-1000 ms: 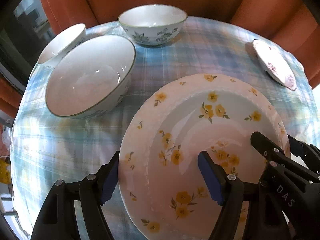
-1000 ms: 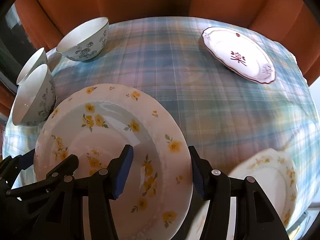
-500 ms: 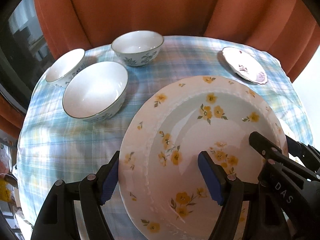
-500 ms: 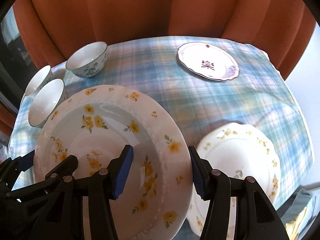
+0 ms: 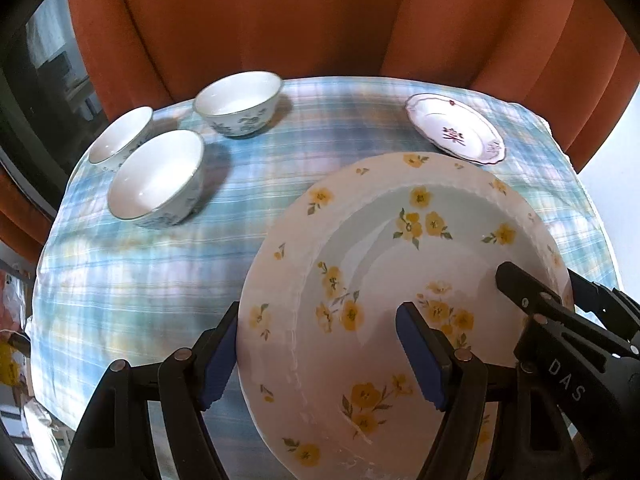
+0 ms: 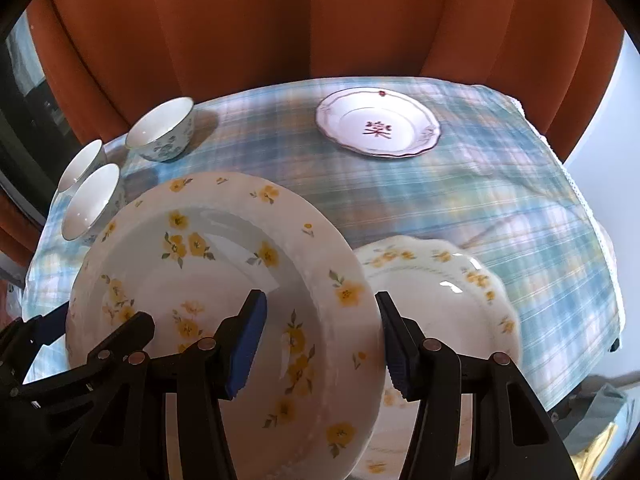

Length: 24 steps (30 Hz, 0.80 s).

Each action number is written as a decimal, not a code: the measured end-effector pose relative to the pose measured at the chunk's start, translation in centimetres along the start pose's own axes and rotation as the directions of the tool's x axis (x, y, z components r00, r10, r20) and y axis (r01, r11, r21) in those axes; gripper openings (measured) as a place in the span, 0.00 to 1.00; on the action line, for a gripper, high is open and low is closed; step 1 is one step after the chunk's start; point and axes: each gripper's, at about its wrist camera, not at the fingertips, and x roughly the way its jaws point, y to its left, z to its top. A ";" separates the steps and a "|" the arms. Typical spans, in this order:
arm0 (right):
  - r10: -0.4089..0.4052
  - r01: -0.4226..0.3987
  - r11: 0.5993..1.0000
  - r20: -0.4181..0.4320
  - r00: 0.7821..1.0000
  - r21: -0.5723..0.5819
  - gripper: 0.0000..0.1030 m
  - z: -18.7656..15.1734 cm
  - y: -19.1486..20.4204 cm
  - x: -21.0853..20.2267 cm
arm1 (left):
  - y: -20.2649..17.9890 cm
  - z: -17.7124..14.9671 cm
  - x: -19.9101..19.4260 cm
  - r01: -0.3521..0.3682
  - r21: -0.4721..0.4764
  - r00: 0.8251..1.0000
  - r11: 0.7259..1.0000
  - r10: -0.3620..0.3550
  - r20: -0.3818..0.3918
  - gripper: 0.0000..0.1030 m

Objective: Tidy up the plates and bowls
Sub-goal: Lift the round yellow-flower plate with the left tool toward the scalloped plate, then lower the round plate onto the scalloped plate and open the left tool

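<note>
A large white plate with yellow flowers (image 5: 400,264) (image 6: 224,264) is held in the air above the table between both grippers. My left gripper (image 5: 320,352) is shut on its left rim, one finger over and one under. My right gripper (image 6: 320,340) is shut on its right rim in the same way. A scalloped yellow-flower plate (image 6: 440,280) lies on the table below, at the near right. A white plate with a red motif (image 5: 454,128) (image 6: 378,122) lies at the far right. Three floral bowls (image 5: 158,176) (image 6: 162,128) stand at the far left.
The round table has a blue plaid cloth (image 5: 320,132) (image 6: 500,200). Orange curtains (image 5: 280,20) hang close behind it. The table's right edge (image 6: 600,240) drops to the floor, where a yellow and grey thing lies (image 6: 612,432).
Both grippers have risen with the yellow-flower plate and pulled back from the table. The bowls and far plate look smaller, and the scalloped plate under it has come into view.
</note>
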 end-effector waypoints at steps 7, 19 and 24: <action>-0.003 0.003 1.000 0.000 1.000 -0.007 0.57 0.2 -5.0 -0.2 | -5.2 0.0 0.5 0.002 0.003 1.000 1.000 -0.002 -0.006 0.74; -0.028 0.028 0.999 -0.007 1.000 -0.032 0.57 -0.2 -12.8 0.3 | -12.0 -1.1 2.3 0.033 -0.033 0.999 0.999 -0.034 -0.032 0.74; -0.038 0.037 0.998 -0.019 0.999 -0.047 0.57 -0.7 -14.7 0.8 | -13.8 -2.0 3.7 0.042 -0.052 0.997 0.998 -0.045 -0.067 0.74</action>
